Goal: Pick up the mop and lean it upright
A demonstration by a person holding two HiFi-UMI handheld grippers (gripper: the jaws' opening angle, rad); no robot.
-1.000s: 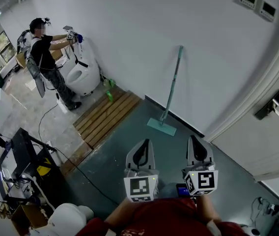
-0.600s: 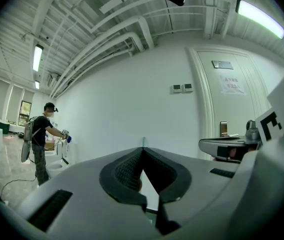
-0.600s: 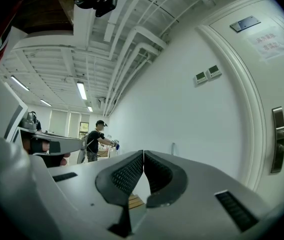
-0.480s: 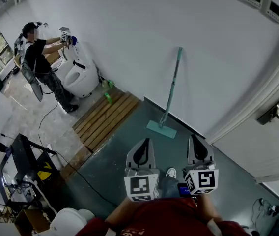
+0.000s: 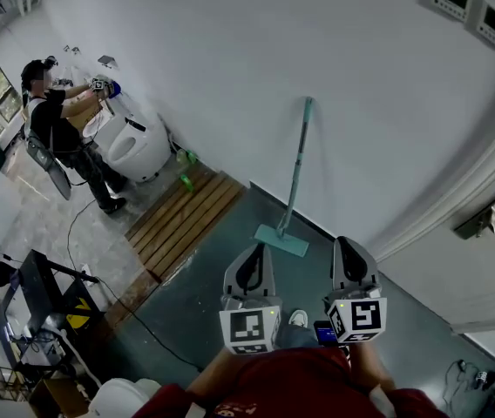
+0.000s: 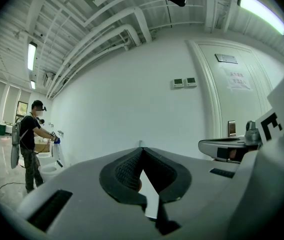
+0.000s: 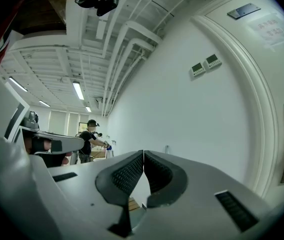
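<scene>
Mop (image 5: 294, 168) stands up, leaning on the white wall (image 5: 230, 59), its flat head on the floor (image 5: 204, 277). Near the mop, the left gripper (image 5: 257, 252) and right gripper (image 5: 344, 247) are both closed, holding nothing.

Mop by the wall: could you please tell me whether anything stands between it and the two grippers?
Nothing visible does. Only bare floor lies between the mop, which leans upright against the wall, and the left gripper and right gripper, both shut and empty.
</scene>
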